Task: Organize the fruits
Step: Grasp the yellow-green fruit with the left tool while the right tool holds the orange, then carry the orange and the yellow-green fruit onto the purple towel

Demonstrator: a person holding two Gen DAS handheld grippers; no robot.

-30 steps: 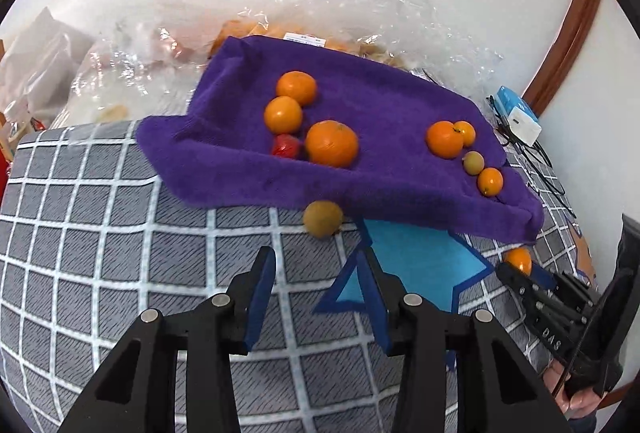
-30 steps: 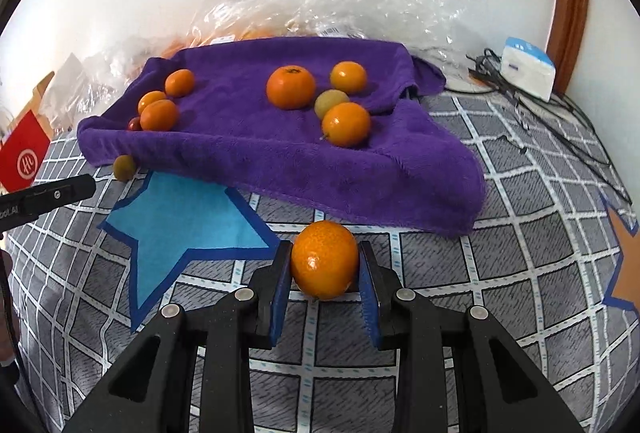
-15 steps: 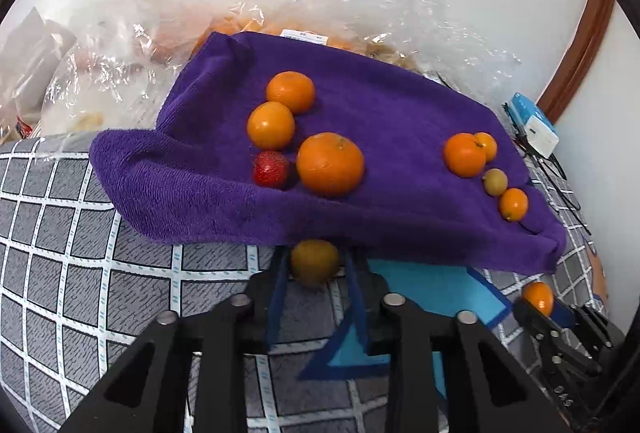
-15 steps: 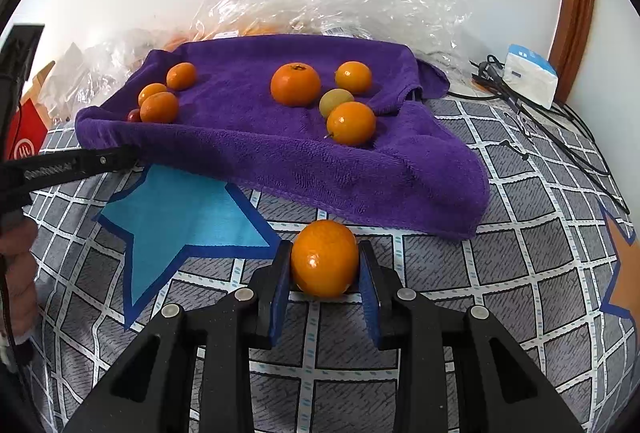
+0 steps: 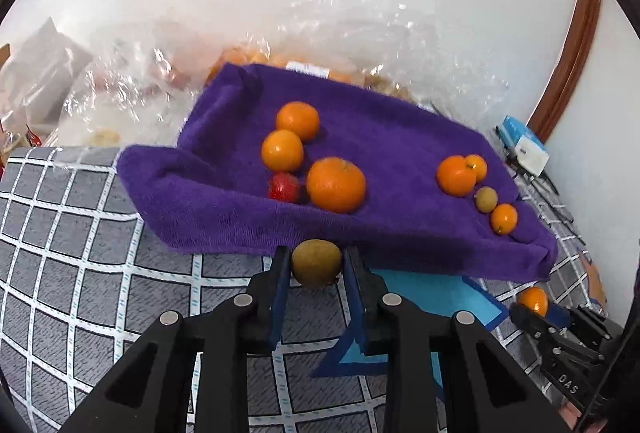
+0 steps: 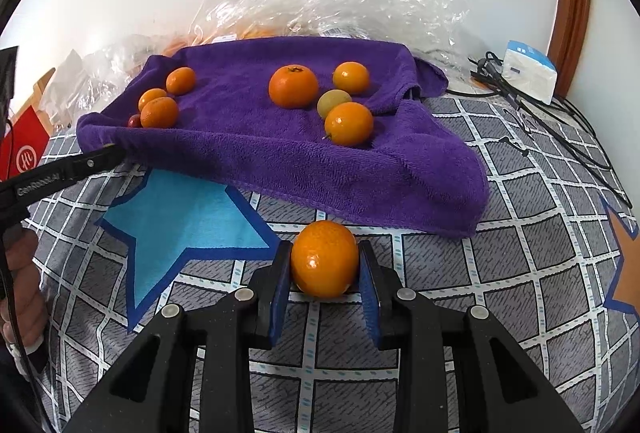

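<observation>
Grey grid-patterned bedding [image 5: 80, 233] carries a purple towel [image 5: 400, 153] serving as the collection area for sorted oranges. Left wrist view: the left gripper [image 5: 316, 269] pinches a brownish-green fruit [image 5: 316, 263] at the towel's near edge, probably for transfer onto it. Right wrist view: the right gripper [image 6: 325, 265] clamps an orange [image 6: 325, 259] just short of the towel.

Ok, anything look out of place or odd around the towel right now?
Nothing spilled or damaged. The purple towel lies rumpled and askew over the blue star, and one red fruit sits among the oranges at its left end.
</observation>
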